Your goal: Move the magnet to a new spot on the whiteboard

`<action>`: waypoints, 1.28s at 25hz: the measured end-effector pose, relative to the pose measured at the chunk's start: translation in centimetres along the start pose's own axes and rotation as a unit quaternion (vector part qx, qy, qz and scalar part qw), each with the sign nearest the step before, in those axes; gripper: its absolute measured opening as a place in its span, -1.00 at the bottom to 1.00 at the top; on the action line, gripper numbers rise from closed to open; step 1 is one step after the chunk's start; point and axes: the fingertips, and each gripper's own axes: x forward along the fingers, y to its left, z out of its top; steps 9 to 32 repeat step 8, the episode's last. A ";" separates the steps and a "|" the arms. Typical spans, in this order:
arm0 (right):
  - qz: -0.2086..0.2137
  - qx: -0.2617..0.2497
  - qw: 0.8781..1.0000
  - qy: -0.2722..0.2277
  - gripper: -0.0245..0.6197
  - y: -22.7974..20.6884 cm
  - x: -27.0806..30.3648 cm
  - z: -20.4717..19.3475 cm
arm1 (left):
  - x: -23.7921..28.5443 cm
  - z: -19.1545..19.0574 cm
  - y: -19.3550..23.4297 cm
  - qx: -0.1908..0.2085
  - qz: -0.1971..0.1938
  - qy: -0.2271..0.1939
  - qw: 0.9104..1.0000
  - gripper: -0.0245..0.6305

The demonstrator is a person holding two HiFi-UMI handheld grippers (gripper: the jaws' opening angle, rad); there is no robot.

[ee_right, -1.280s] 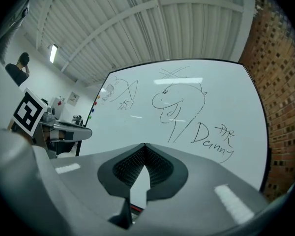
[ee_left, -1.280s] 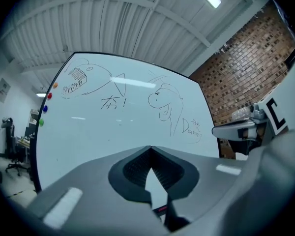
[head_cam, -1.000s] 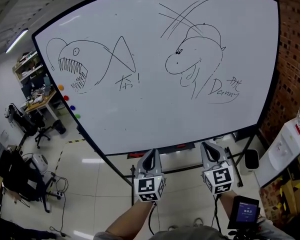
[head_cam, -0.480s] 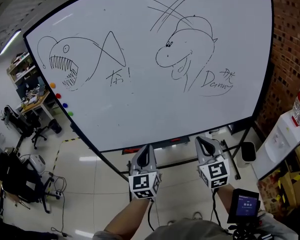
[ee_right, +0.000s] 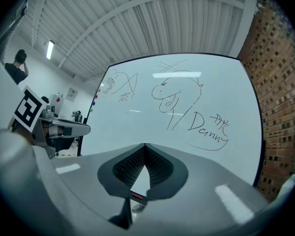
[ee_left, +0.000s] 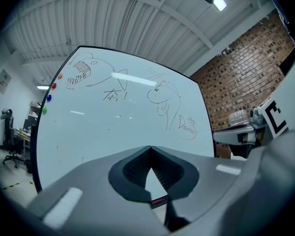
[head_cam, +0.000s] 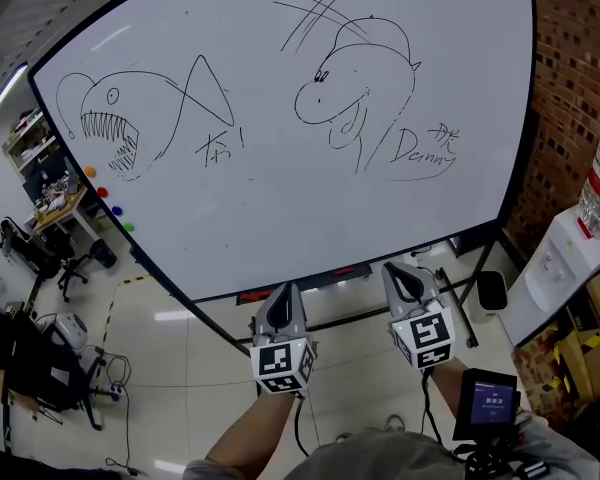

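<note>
At the left edge of the large white whiteboard (head_cam: 280, 218) I see four small round magnets in a slanted column. The orange magnet (head_cam: 89, 171) is on top, then come the red magnet (head_cam: 102, 192), the blue magnet (head_cam: 116, 209) and, lowest, the green magnet (head_cam: 128, 226). They sit just beside a black marker drawing of a toothed fish (head_cam: 110, 130). More to the right is a drawing of a dinosaur head (head_cam: 342, 103). Below the board, well apart from the magnets, my left gripper (head_cam: 283, 288) is clenched, its jaws meeting at the tips with nothing between them. My right gripper (head_cam: 398, 268), near it, is also clenched and empty. At the far right stands a red brick wall (head_cam: 580, 68).
</note>
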 end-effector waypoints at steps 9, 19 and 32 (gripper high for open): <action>0.000 -0.004 1.000 0.006 -0.91 0.2 0.2 -0.2 | 0.0 -0.6 0.0 -0.008 -0.003 0.003 1.000 -0.92; 0.000 -0.004 1.000 0.006 -0.91 0.2 0.2 -0.2 | 0.0 -0.6 0.0 -0.008 -0.003 0.003 1.000 -0.92; 0.000 -0.004 1.000 0.006 -0.91 0.2 0.2 -0.2 | 0.0 -0.6 0.0 -0.008 -0.003 0.003 1.000 -0.92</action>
